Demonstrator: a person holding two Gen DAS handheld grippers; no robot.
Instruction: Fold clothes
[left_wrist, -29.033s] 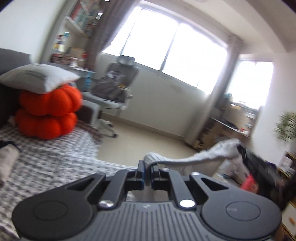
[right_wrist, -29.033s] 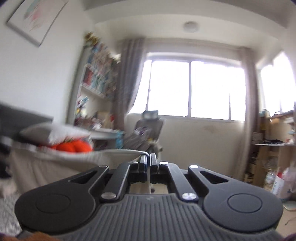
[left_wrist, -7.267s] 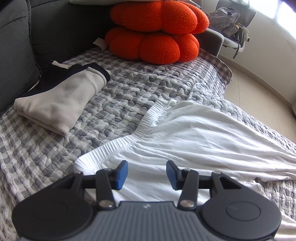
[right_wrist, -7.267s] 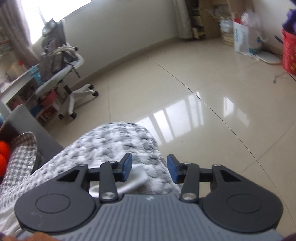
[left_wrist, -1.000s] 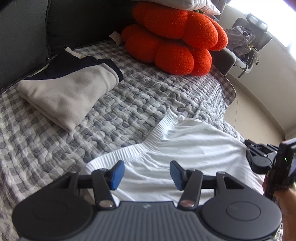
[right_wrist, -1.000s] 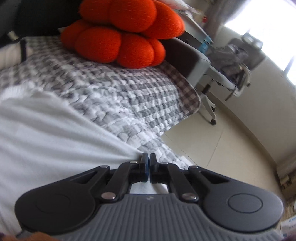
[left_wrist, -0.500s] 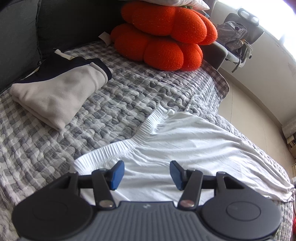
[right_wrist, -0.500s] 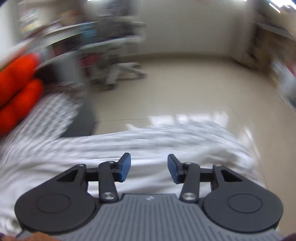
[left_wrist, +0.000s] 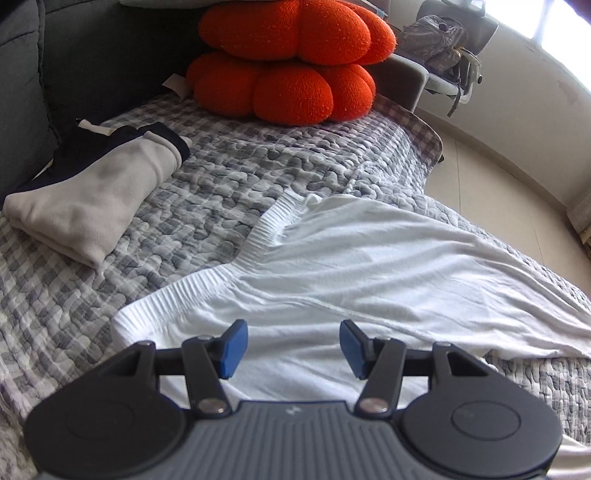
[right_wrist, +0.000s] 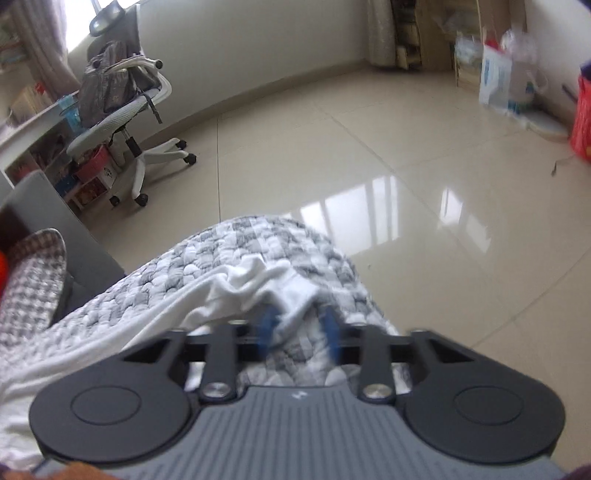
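The left gripper (left_wrist: 290, 345) hangs low over the near part of the white garment (left_wrist: 369, 266), its blue pads (left_wrist: 232, 349) spread wide with nothing between them. Whether the pads touch the cloth cannot be told; they sit just above or on it, near the ribbed waistband (left_wrist: 207, 284).

The garment lies flat on the grey checked quilt (left_wrist: 258, 173), waistband to the left, the rest running off to the right and narrowing toward the quilt's right edge. A crease runs along its near side.

Far left on the quilt is a folded beige piece (left_wrist: 92, 199) with dark trim, well apart from the white garment. Behind it stands a dark sofa back (left_wrist: 92, 55). Two orange cushions (left_wrist: 291, 62) are stacked at the far end of the quilt.

In the right wrist view, the right gripper (right_wrist: 297, 330) is blurred, its pads (right_wrist: 267, 326) parted but less widely than the left's. It holds nothing. The bunched end of the garment (right_wrist: 258, 284) lies on the quilt's corner (right_wrist: 325, 251) just past the left pad, which seems to touch it; the blur leaves that unsure. Beyond is a glossy tiled floor (right_wrist: 369, 147), with an office chair (right_wrist: 122, 122) at far left carrying a bag.
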